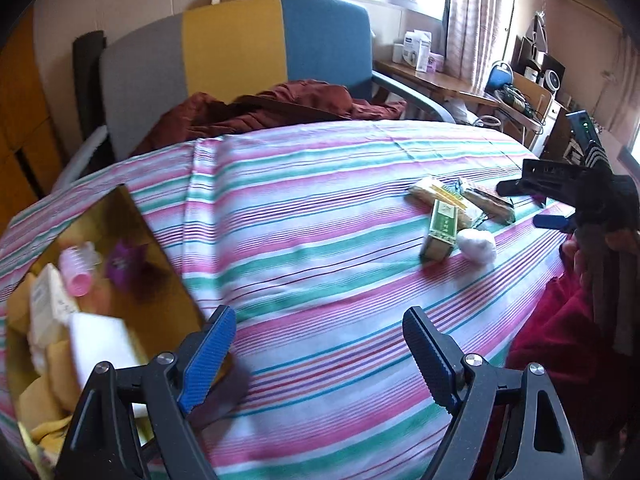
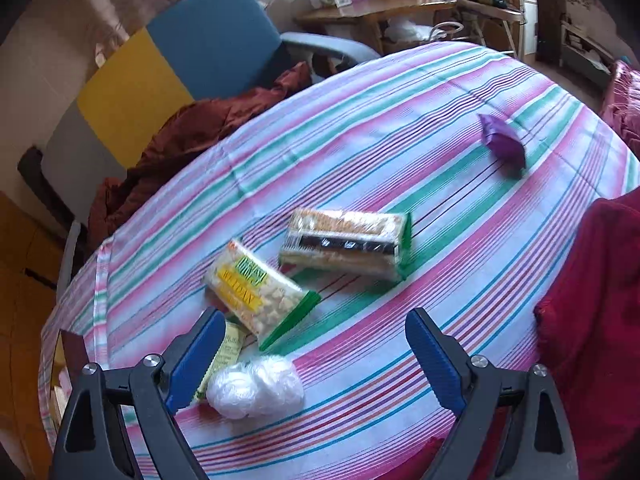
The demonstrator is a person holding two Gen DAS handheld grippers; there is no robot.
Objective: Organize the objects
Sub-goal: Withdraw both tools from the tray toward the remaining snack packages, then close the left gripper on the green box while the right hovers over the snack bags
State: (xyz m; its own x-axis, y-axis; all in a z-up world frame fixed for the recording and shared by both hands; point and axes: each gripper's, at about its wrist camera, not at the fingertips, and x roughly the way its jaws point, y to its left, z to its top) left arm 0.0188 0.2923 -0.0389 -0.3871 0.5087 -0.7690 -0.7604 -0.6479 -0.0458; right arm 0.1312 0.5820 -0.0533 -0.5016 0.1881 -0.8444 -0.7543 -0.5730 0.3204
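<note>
Purple packet (image 2: 503, 145) shows only from the right gripper (image 2: 316, 354), gold box (image 1: 100, 240) only from the left gripper (image 1: 320, 354); both gape empty.

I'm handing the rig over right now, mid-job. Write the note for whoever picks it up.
Left gripper: open, empty, beside the box at the table's left edge.
Right gripper: open, empty, over the loose pile.
In the box already: a pink roller, a purple packet, white cartons.
Still out on the striped cloth: two cracker packs, a green carton, a white plastic wad, another purple packet farther right.
Left to do: move those five into the box, nearest first.
</note>
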